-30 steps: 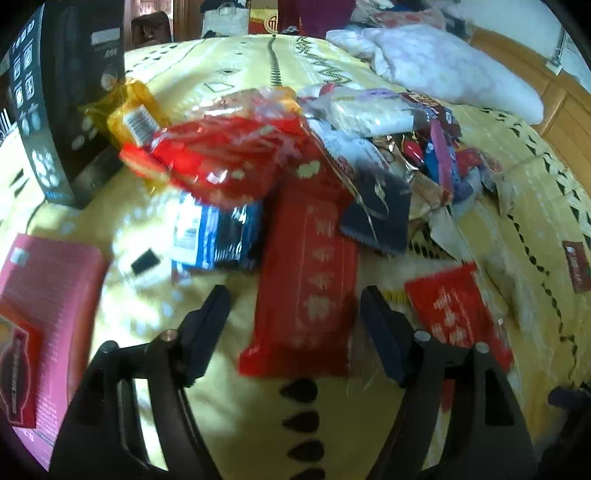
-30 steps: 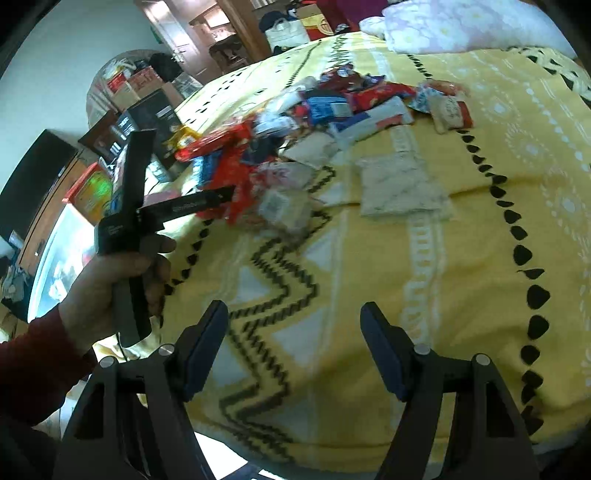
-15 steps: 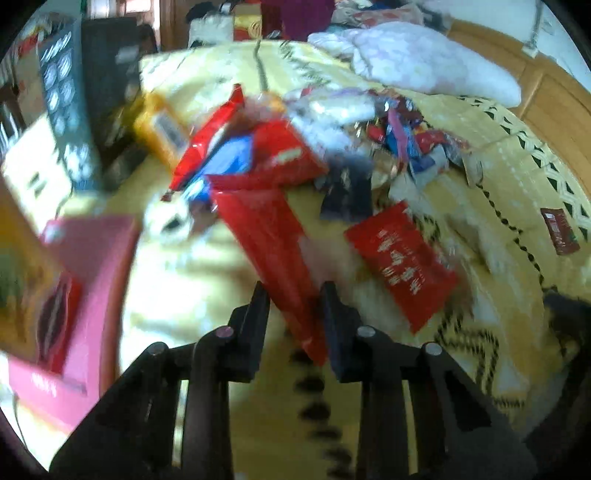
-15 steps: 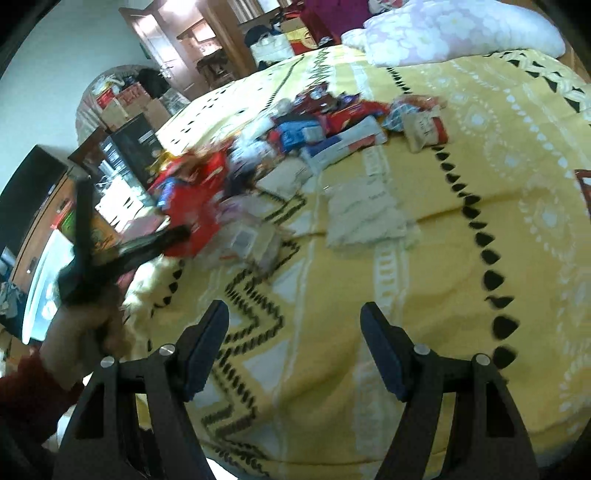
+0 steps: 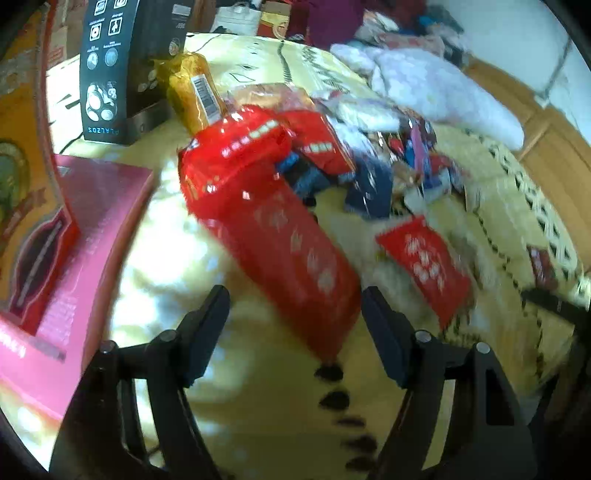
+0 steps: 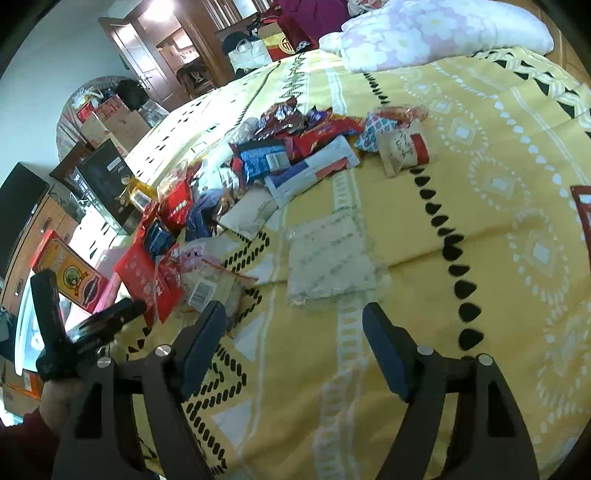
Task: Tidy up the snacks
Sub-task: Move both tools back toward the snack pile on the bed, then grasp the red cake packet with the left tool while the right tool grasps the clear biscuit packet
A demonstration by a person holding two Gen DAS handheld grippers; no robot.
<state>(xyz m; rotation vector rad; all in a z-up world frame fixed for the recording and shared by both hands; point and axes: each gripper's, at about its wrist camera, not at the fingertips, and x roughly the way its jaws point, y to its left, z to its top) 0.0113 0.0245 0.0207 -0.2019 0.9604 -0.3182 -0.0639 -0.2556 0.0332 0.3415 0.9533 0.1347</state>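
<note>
A heap of snack packets lies on a yellow patterned bedspread. In the left wrist view my left gripper is open, with a long red packet lying on the bed just ahead of its fingertips, one end between them. A smaller red packet lies to its right. The long red packet also shows in the right wrist view, with the left gripper beside it. My right gripper is open and empty over bare bedspread, near a pale packet.
A pink box lies at the left bed edge, a black carton stands behind it with a gold packet beside. A pillow lies at the far end. A wooden bed frame runs along the right.
My left gripper shut on the long red packet and dragged it toward the near left, then opened and let it go. My right gripper stayed open and shifted slightly.
</note>
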